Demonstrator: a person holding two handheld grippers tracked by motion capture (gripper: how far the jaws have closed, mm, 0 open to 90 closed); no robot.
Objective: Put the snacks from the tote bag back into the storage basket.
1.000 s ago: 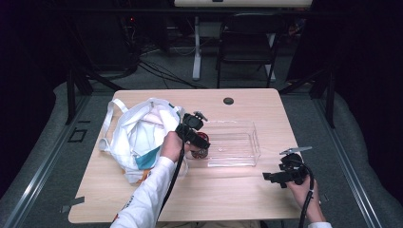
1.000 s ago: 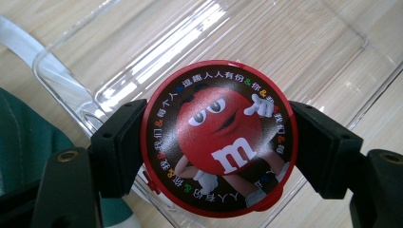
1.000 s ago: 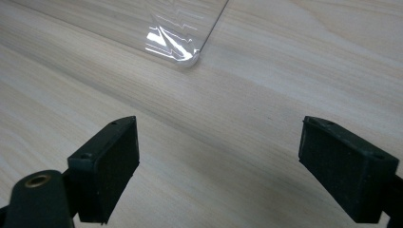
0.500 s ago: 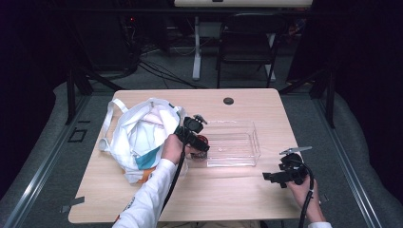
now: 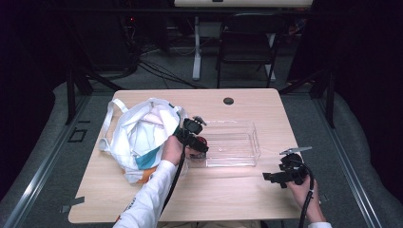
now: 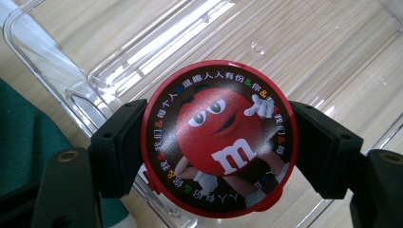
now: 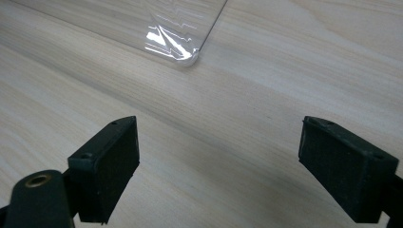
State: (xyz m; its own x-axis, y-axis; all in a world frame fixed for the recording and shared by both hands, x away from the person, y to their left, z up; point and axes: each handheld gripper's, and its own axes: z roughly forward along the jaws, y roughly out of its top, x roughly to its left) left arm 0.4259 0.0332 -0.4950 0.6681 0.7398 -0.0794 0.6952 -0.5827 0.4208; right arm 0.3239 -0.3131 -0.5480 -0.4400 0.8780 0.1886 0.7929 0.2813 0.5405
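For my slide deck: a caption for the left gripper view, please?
Left claw clamps a round red candy tin above a clear plastic tray.

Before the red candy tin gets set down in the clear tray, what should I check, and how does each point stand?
1. Left gripper clamped on both sides of the red candy tin: ok.
2. Tin above the clear tray: ok.
3. Tray floor under the tin bare: ok.
4. Right gripper open, off the tray: ok.
5. White tote bag off the tray: ok.
6. Tin's lid sealed: cannot tell.
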